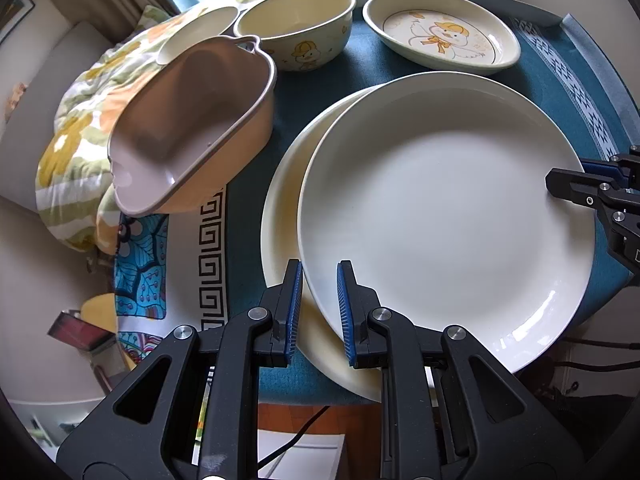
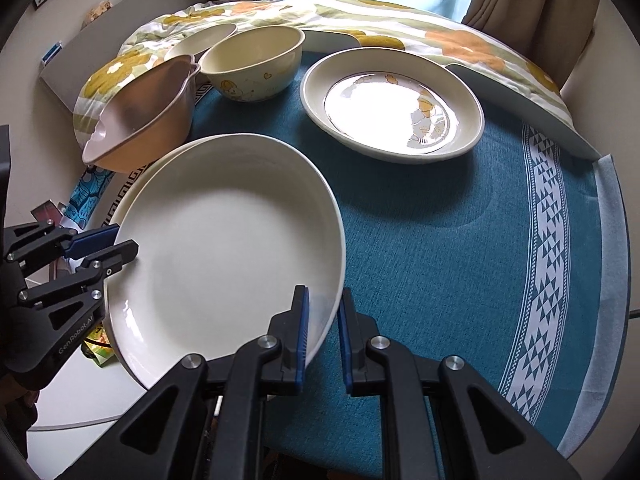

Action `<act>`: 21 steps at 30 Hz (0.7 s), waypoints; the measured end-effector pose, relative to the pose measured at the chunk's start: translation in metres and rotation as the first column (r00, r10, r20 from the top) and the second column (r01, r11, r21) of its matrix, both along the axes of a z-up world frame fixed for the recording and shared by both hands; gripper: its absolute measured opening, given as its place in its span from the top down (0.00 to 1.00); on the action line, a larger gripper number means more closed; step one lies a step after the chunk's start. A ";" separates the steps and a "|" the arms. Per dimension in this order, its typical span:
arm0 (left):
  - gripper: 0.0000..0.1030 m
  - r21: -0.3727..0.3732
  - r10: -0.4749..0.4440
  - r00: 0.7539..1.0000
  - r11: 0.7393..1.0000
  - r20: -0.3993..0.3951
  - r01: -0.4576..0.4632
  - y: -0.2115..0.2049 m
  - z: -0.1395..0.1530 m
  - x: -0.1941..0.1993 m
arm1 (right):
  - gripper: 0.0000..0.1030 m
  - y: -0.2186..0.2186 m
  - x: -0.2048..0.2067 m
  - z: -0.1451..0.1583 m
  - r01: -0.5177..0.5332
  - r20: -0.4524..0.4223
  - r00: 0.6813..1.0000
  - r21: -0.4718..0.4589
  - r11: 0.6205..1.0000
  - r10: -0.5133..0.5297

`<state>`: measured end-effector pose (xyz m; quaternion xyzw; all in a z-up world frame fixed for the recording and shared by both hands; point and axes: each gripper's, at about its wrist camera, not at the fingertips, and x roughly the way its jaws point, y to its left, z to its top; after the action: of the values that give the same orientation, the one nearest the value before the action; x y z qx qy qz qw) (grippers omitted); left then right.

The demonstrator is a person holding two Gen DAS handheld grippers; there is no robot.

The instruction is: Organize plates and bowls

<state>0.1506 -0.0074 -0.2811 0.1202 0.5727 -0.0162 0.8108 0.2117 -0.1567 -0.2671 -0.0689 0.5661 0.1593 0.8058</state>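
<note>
A large white plate (image 1: 448, 216) lies on top of a cream plate (image 1: 284, 216) on the teal tablecloth. My left gripper (image 1: 318, 312) straddles the white plate's near rim, jaws a little apart, one finger on each side. My right gripper (image 2: 323, 332) straddles the plate's (image 2: 224, 256) opposite rim the same way. Each gripper shows in the other view, the right one (image 1: 580, 188) and the left one (image 2: 104, 248). Behind stand a duck-print bowl (image 1: 300, 24), a duck-print oval plate (image 1: 444, 32), a pink heart-shaped dish (image 1: 192, 120) and a small cream bowl (image 1: 200, 28).
A floral quilt (image 2: 360, 16) is bunched along the table's far side and left edge. The teal tablecloth (image 2: 460, 240) with a white patterned band spreads to the right. The table's near edge drops to the floor, with cables below.
</note>
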 end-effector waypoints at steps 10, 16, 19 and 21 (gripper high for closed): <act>0.85 0.011 -0.006 1.000 1.000 0.001 0.006 -0.002 0.000 -0.001 | 0.88 0.006 -0.002 0.000 -0.010 0.008 1.000 -0.052 0.999 0.010; 0.85 0.023 -0.015 1.000 1.000 0.004 0.015 -0.004 0.001 -0.002 | 0.88 0.010 -0.002 0.001 -0.010 0.012 1.000 -0.083 0.996 0.011; 0.85 0.031 -0.019 1.000 0.999 0.006 0.019 -0.006 0.001 -0.002 | 0.88 0.013 -0.003 0.001 -0.015 0.016 1.000 -0.109 0.994 0.017; 0.85 0.035 -0.020 1.000 0.999 0.006 0.020 -0.007 0.000 -0.002 | 0.88 0.014 -0.002 0.001 -0.011 0.014 1.000 -0.114 0.993 0.012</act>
<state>0.1490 -0.0143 -0.2808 0.1402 0.5690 -0.0138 0.8102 0.2093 -0.1427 -0.2664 -0.1193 0.5680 0.1308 0.8038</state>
